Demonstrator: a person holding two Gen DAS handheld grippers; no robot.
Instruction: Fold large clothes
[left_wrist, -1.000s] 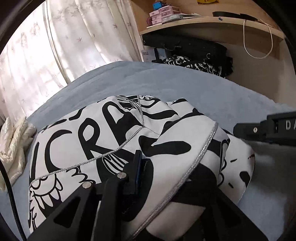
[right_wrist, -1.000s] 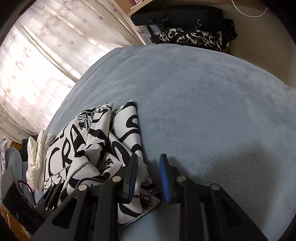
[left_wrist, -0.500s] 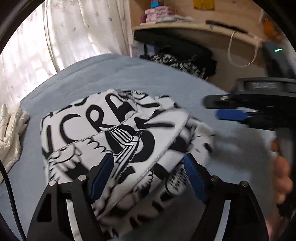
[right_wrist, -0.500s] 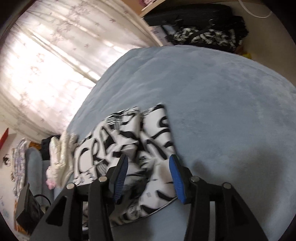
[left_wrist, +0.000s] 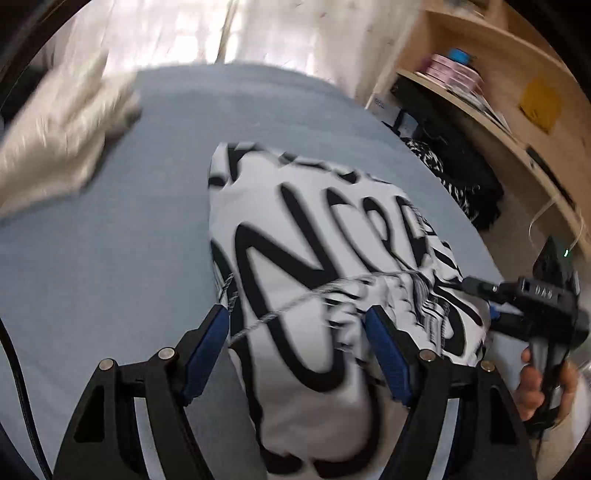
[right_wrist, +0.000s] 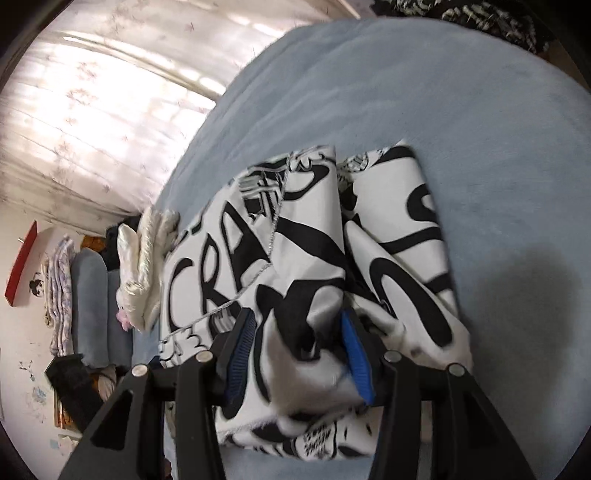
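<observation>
A white garment with big black lettering (left_wrist: 317, 266) lies folded in a bundle on the blue-grey bed (left_wrist: 110, 258). My left gripper (left_wrist: 299, 354) is open, its blue pads on either side of the bundle's near end. My right gripper (right_wrist: 299, 354) is open too, with a fold of the same garment (right_wrist: 295, 266) between its pads. The right gripper also shows in the left wrist view (left_wrist: 532, 310) at the bundle's right edge, held by a hand.
A cream quilted garment (left_wrist: 55, 140) lies on the bed at the far left, also in the right wrist view (right_wrist: 144, 258). A wooden shelf (left_wrist: 498, 110) with dark clothes (left_wrist: 454, 173) under it stands beyond the bed. Curtains (right_wrist: 92, 110) hang behind.
My left gripper let go of the garment, opened wide and swung round to its near end. My right gripper opened and moved onto the bundle from the right.
</observation>
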